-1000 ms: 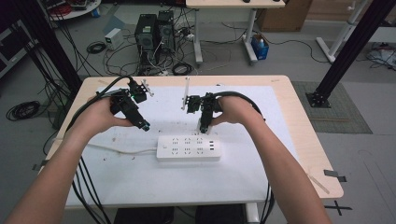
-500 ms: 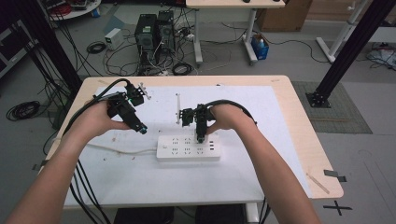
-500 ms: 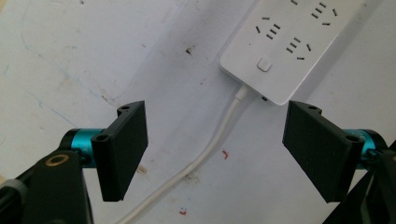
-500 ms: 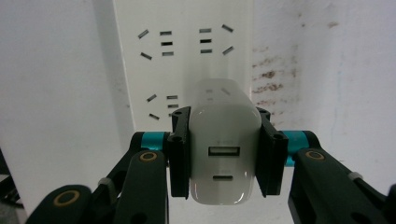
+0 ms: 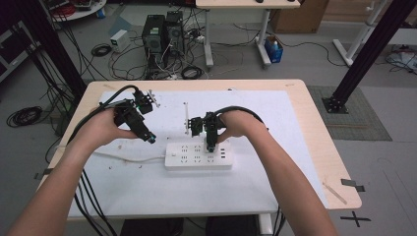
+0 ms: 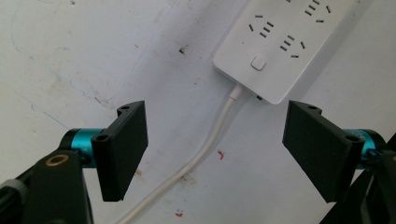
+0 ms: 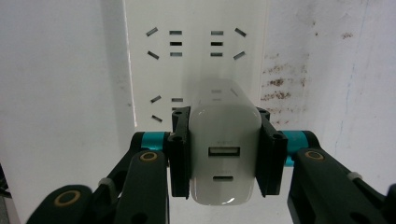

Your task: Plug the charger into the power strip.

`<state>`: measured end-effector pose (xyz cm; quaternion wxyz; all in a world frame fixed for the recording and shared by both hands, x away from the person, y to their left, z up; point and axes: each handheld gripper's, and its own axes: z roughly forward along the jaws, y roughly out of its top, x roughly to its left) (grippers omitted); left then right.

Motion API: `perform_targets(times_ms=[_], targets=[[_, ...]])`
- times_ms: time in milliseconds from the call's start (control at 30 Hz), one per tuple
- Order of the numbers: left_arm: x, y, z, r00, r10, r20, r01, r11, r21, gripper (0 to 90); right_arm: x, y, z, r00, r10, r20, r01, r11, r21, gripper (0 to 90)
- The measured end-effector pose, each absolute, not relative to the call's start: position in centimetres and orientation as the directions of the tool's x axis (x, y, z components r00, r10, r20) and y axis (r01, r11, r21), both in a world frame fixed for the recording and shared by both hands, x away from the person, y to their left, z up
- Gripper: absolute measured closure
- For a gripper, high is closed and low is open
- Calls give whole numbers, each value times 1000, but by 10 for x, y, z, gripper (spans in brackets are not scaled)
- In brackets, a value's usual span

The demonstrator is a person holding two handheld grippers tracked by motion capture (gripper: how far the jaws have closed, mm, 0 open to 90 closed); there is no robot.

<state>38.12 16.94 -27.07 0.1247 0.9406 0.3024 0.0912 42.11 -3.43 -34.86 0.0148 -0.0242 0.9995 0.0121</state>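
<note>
A white power strip [image 5: 197, 156] lies on the white table mat, its cord [image 5: 128, 157] trailing left. My right gripper [image 5: 210, 143] points down over the strip's middle, shut on a white USB charger [image 7: 225, 151] whose ports face the camera. The charger hangs just above the strip's sockets [image 7: 194, 44]; I cannot tell whether its prongs touch. My left gripper [image 5: 150, 138] hovers open beside the strip's left end. In the left gripper view its jaws stand wide apart over the strip's button end [image 6: 258, 63] and the cord [image 6: 210, 144].
The wooden table [image 5: 314, 123] carries a white mat [image 5: 275, 113] with small stains. A thin white upright piece [image 5: 186, 118] stands just behind the right gripper. Computer towers [image 5: 160, 32] and cables sit on the floor beyond the table's far edge.
My right gripper has moved toward me and down, from behind the power strip to right over it, carrying the charger. The left gripper shifted slightly toward the strip's left end.
</note>
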Motion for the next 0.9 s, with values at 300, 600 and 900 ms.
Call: perform_targets(times_ms=[300, 600, 900], targets=[[385, 169, -272, 803, 590, 85, 548, -786, 287, 225, 419, -31, -358, -998, -39, -45, -38, 999, -7, 632], [391, 164, -276, 804, 590, 73, 550, -785, 285, 224, 416, -22, -361, -993, -87, -79, -85, 996, -27, 632], [391, 166, -274, 805, 589, 74, 543, -781, 309, 224, 417, -35, -363, -999, -22, -50, -24, 999, 49, 632]])
